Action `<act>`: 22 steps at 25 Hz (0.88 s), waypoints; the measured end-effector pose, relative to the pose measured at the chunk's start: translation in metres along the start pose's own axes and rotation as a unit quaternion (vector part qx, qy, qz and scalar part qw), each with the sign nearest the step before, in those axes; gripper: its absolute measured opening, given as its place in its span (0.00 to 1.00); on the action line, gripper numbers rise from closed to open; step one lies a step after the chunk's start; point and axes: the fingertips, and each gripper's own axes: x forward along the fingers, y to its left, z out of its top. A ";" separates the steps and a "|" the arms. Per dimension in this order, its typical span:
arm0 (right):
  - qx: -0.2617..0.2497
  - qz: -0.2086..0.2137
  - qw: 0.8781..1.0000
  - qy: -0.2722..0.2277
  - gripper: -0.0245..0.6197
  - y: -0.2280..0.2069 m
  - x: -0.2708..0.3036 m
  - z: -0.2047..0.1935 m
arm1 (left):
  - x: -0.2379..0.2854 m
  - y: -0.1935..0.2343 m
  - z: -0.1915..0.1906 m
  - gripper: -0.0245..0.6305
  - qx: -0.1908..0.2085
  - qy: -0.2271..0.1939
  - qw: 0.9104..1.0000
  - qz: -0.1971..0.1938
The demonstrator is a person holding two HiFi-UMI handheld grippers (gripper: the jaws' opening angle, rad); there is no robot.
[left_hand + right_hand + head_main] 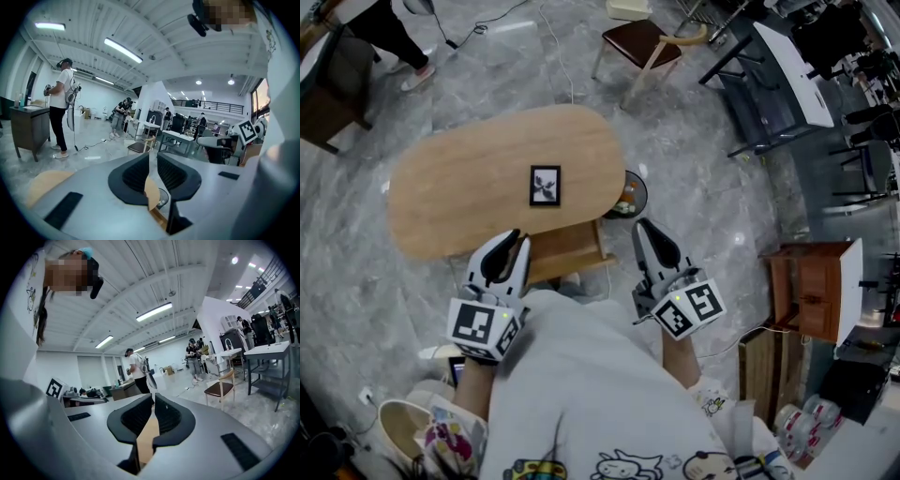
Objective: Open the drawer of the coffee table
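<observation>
Two hand-held grippers hang clear of the furniture in the head view. The left gripper (pixel 510 242) is at 7 o'clock and the right gripper (pixel 645 232) at 5 o'clock of the oval coffee table (pixel 478 173). Both are close to the person's chest, and neither touches wood. The drawer (pixel 567 251) projects from under the tabletop's 6 o'clock edge, between the grippers, so the opening looks complete and the stand-off pose suits a finished pull. A framed picture (pixel 546 185) lies near the tabletop's centre, and a round dark dish (pixel 632 195) shows just beside its 3 o'clock end. In the left gripper view, the jaws stand narrowly apart with nothing between them; tan tabletop and the dish show through the gap, well beyond. In the right gripper view, the jaws are practically together and grip nothing. Pale wood shows below them, but whether it is tabletop or drawer cannot be told.
</observation>
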 end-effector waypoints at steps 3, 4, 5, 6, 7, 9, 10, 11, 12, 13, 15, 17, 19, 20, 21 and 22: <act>-0.014 0.006 1.000 -0.012 0.05 0.005 -0.007 0.001 | -0.005 0.000 -0.003 0.08 0.001 0.001 1.000 0.001; -0.018 0.004 1.000 -0.011 0.04 0.005 -0.009 0.001 | -0.006 0.000 -0.003 0.07 0.000 0.002 1.000 0.002; -0.021 0.001 1.000 -0.008 0.04 0.004 -0.011 0.001 | -0.007 0.001 -0.004 0.07 0.000 0.003 1.000 0.003; -0.024 -0.002 1.000 -0.004 0.04 0.004 -0.012 -0.001 | -0.008 0.002 -0.005 0.06 0.000 0.005 1.000 0.003; -0.029 -0.005 1.000 0.000 0.04 0.004 -0.012 -0.002 | -0.009 0.003 -0.006 0.06 0.000 0.006 1.000 0.003; -0.037 -0.010 0.999 0.007 0.04 0.004 -0.013 -0.005 | -0.010 0.005 -0.008 0.05 0.002 0.008 1.000 0.003; -0.039 -0.012 0.999 0.009 0.04 0.004 -0.014 -0.006 | -0.011 0.006 -0.009 0.05 0.003 0.008 1.000 0.002; -0.040 -0.014 0.999 0.010 0.04 0.003 -0.015 -0.007 | -0.011 0.006 -0.009 0.05 0.004 0.008 1.000 0.002; -0.042 -0.017 0.999 0.010 0.04 0.002 -0.015 -0.007 | -0.011 0.006 -0.009 0.04 0.006 0.008 1.000 0.001; -0.044 -0.020 0.999 0.011 0.04 0.001 -0.015 -0.007 | -0.011 0.006 -0.009 0.04 0.007 0.008 1.000 0.000; -0.048 -0.022 0.999 0.012 0.04 0.001 -0.015 -0.007 | -0.010 0.006 -0.009 0.04 0.009 0.008 1.000 -0.001; -0.051 -0.022 0.998 0.013 0.04 0.001 -0.015 -0.008 | -0.010 0.006 -0.008 0.04 0.011 0.007 1.000 -0.002; -0.054 -0.022 0.998 0.015 0.04 0.000 -0.015 -0.008 | -0.010 0.005 -0.007 0.04 0.013 0.005 1.000 -0.003; -0.055 -0.023 0.998 0.016 0.04 -0.001 -0.016 -0.007 | -0.010 0.005 -0.006 0.04 0.014 0.005 1.000 -0.003; -0.055 -0.024 0.998 0.016 0.04 -0.001 -0.016 -0.007 | -0.010 0.005 -0.006 0.04 0.015 0.004 1.000 -0.003; -0.055 -0.025 0.998 0.016 0.04 -0.002 -0.017 -0.007 | -0.010 0.004 -0.005 0.04 0.015 0.004 1.000 -0.003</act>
